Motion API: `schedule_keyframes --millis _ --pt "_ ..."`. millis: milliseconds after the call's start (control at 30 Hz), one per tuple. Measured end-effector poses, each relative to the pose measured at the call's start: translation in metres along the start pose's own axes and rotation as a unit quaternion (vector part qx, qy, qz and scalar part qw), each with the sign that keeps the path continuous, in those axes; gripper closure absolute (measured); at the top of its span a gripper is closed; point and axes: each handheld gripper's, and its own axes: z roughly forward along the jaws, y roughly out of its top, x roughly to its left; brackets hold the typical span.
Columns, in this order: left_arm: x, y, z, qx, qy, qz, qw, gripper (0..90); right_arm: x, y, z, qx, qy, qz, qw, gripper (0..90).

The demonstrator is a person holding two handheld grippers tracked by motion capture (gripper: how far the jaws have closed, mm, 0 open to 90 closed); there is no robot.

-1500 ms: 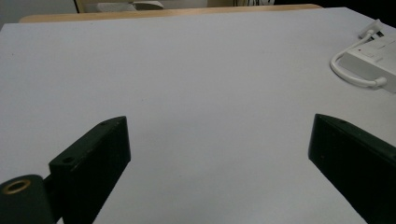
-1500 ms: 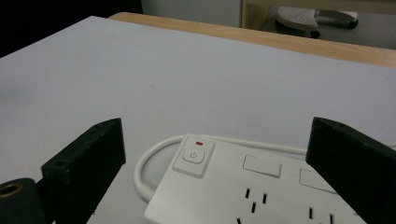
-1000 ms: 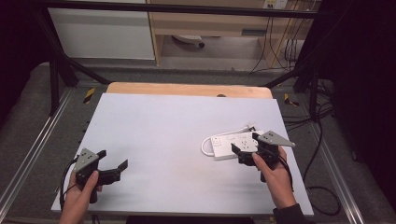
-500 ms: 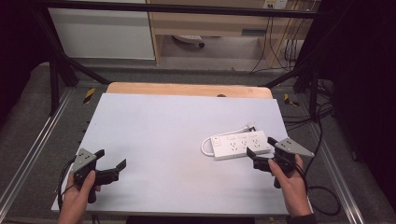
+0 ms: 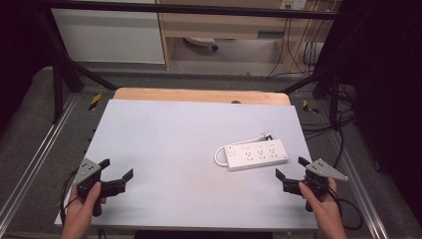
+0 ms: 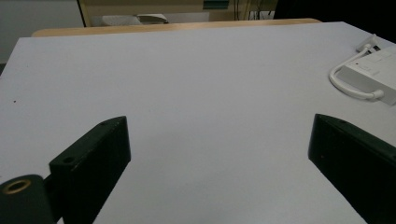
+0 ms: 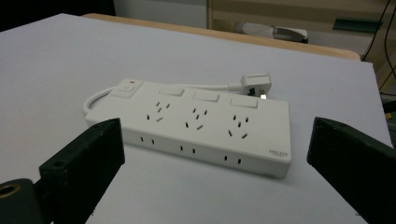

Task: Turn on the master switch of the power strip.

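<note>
A white power strip [image 5: 256, 154] with three socket sets, a red-marked switch and a short looped cord lies flat on the right half of the white table [image 5: 189, 134]. Its plug [image 7: 254, 79] rests just behind it. My right gripper [image 5: 290, 167] is open, low over the table just in front of the strip's right end and apart from it. In the right gripper view the strip [image 7: 201, 121] lies ahead between the wide-spread jaws. My left gripper [image 5: 117, 168] is open and holds nothing near the front left corner. The strip [image 6: 373, 70] is off to its far right.
The table's wooden far edge [image 5: 199, 94] shows behind the white top. Metal rails [image 5: 30, 159] run along both sides on the floor, with cables [image 5: 318, 129] at the right. Bare tabletop lies between the two grippers.
My right gripper has drawn back from the power strip's right end toward the person and slightly right. The left gripper has barely shifted. The strip stays put.
</note>
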Motion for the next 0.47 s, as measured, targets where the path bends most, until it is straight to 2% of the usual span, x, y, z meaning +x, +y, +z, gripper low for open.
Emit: schedule_keyframes --millis 200,367,467 --pt "0.001 -0.001 0.0 0.0 -0.003 0.001 1.0 5.7 -0.002 -0.01 -0.001 0.035 0.013 0.007 0.9993 4.3" --pt "0.0 -0.001 0.0 0.001 -0.009 0.007 0.9999 5.8 -0.002 -0.021 0.001 0.059 0.012 0.015 0.998 4.2" --pt "-0.002 -0.001 0.001 0.003 -0.013 0.011 0.9998 5.8 -0.002 -0.026 0.01 0.082 0.006 0.023 0.9964 4.3"
